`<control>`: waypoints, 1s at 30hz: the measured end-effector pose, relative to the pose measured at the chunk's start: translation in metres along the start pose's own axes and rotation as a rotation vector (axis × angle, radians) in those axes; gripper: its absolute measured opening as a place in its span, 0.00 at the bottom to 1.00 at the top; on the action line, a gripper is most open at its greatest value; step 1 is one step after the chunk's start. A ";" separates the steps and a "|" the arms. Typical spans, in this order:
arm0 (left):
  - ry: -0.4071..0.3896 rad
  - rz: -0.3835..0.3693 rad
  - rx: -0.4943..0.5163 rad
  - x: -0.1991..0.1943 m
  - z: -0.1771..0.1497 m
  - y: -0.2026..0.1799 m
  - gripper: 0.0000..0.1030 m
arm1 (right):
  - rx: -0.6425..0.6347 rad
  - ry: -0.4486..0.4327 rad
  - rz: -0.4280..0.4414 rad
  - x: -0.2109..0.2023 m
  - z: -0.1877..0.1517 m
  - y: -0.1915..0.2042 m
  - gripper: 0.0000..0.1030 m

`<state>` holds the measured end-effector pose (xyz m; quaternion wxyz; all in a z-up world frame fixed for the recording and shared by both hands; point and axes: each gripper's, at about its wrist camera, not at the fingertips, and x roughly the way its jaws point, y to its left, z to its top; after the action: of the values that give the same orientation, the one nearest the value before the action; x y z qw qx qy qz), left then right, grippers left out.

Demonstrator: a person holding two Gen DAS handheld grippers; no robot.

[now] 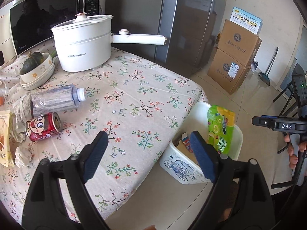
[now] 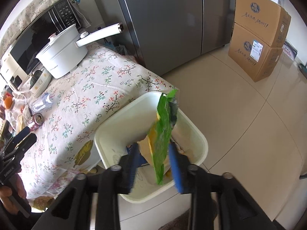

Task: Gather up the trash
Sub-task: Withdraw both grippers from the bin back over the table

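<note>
Jaws spread on both grippers: right gripper (image 2: 153, 164) around green snack bag (image 2: 165, 134) over white bin (image 2: 199, 140); only left view shows red can (image 1: 45, 127).

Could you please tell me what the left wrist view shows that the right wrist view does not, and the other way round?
Only the left wrist view shows the crumpled tissue and the broom against the wall. Only the right wrist view shows an orange and the bin's inside, where the green snack bag stands between the open right gripper fingers. Both show the white bin, red can, plastic bottle, electric pot and cardboard boxes.
</note>
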<state>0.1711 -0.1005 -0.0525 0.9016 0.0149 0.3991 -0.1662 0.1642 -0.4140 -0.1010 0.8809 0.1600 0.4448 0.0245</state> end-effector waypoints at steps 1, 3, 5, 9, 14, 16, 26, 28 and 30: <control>-0.004 0.010 -0.004 -0.003 -0.001 0.005 0.87 | 0.002 -0.015 0.005 -0.003 0.001 0.003 0.74; -0.008 0.034 -0.009 -0.008 -0.002 0.014 0.89 | -0.014 -0.022 0.019 -0.006 0.005 0.013 0.74; -0.006 0.059 -0.017 -0.013 -0.004 0.025 0.90 | -0.031 -0.034 0.025 -0.009 0.007 0.024 0.76; -0.003 0.092 -0.048 -0.024 -0.008 0.047 0.90 | -0.069 -0.056 0.027 -0.012 0.013 0.049 0.78; -0.015 0.134 -0.081 -0.040 -0.013 0.072 0.91 | -0.106 -0.100 0.046 -0.020 0.022 0.084 0.82; -0.018 0.149 -0.097 -0.046 -0.016 0.082 0.91 | -0.126 -0.110 0.049 -0.021 0.024 0.098 0.85; -0.016 0.255 -0.155 -0.071 -0.034 0.127 0.99 | -0.246 -0.159 0.043 -0.016 0.028 0.165 1.00; -0.018 0.275 -0.164 -0.077 -0.037 0.136 0.99 | -0.268 -0.163 0.041 -0.014 0.027 0.176 1.00; -0.020 0.298 -0.167 -0.080 -0.039 0.143 0.99 | -0.274 -0.178 0.049 -0.012 0.027 0.187 1.00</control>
<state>0.1372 0.0635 -0.0364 0.9183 -0.0027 0.3959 0.0030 0.1971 -0.2465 -0.0199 0.9295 0.0506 0.3535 0.0921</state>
